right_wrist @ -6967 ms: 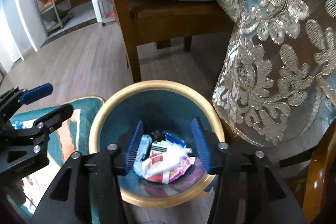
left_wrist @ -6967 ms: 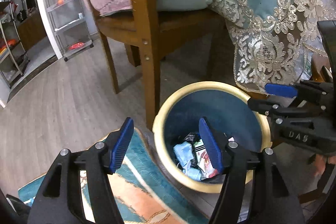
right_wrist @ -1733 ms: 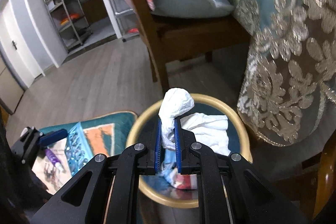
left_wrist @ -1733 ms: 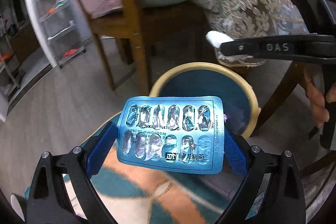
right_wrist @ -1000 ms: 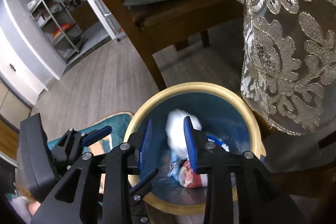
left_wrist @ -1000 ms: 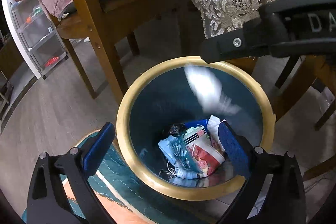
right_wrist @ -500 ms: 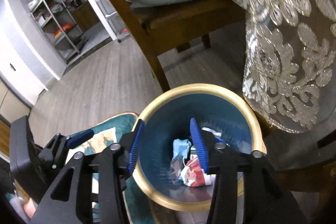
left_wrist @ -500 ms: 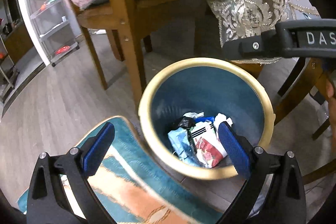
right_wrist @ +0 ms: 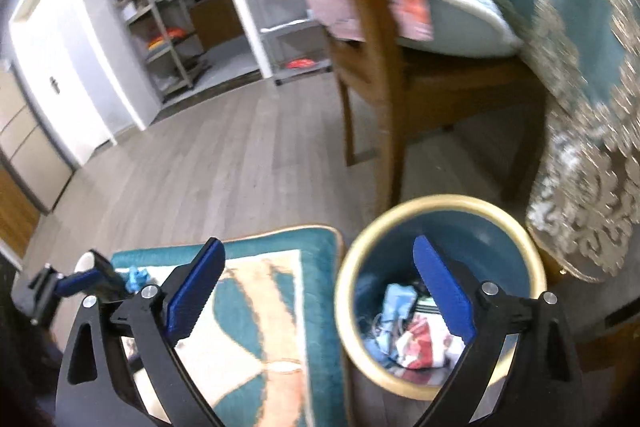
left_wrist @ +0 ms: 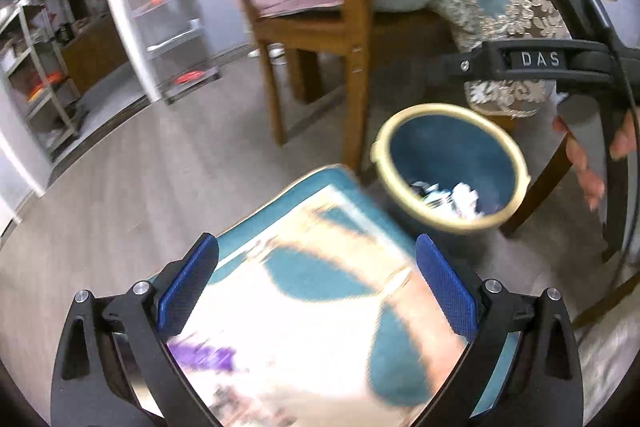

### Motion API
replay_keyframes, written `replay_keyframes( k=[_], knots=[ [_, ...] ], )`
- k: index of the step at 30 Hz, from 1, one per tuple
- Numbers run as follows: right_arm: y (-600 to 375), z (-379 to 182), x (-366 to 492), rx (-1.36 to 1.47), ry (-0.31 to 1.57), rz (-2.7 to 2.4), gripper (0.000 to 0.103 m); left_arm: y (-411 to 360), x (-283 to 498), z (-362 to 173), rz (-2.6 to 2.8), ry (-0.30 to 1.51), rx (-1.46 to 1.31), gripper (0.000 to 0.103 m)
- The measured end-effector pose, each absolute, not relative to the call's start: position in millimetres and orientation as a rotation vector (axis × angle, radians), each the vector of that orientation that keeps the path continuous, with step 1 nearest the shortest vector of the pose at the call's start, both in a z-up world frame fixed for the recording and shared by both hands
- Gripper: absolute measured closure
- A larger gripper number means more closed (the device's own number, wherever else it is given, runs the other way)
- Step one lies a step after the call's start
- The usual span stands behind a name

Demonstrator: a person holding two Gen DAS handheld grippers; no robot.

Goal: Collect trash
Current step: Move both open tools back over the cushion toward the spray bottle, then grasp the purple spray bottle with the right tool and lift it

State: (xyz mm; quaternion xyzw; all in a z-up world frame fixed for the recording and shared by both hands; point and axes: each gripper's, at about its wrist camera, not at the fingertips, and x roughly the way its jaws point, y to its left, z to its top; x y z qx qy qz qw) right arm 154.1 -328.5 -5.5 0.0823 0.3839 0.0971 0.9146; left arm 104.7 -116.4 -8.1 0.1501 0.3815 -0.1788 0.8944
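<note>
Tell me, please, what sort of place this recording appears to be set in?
Most likely a home dining or living area: a wooden chair with a cushion stands by a lace-trimmed tablecloth, with a patterned rug and a waste bin on the wood-look floor.

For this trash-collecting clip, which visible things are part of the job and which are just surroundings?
Part of the job:
- bin with the trash in it
- purple item on the rug, blurred, possibly trash
- left gripper, empty
- right gripper, jaws opening, empty

Just surroundings:
- wooden chair
- lace tablecloth
- shelving rack
</note>
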Motion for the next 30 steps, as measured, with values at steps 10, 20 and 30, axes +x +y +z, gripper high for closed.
replay_keyframes(
  k=[10,20,30],
  knots=[
    [-239.2,-9.5,155.4,0.085,0.818,0.322,0.008,-2.8,59.8,-13.3,-0.189,0.806,0.234,0.006],
    [-156.5,-44.9,143.0,-0.114,0.884,0.472,0.007,74.5,54.3,-36.3,-0.075,0.869,0.137,0.006],
    [-91.1,-102.5,145.7,-0.268,0.972,0.654,0.008,102.3,53.8,-60.3,-0.056,0.939,0.124,0.006]
  ],
)
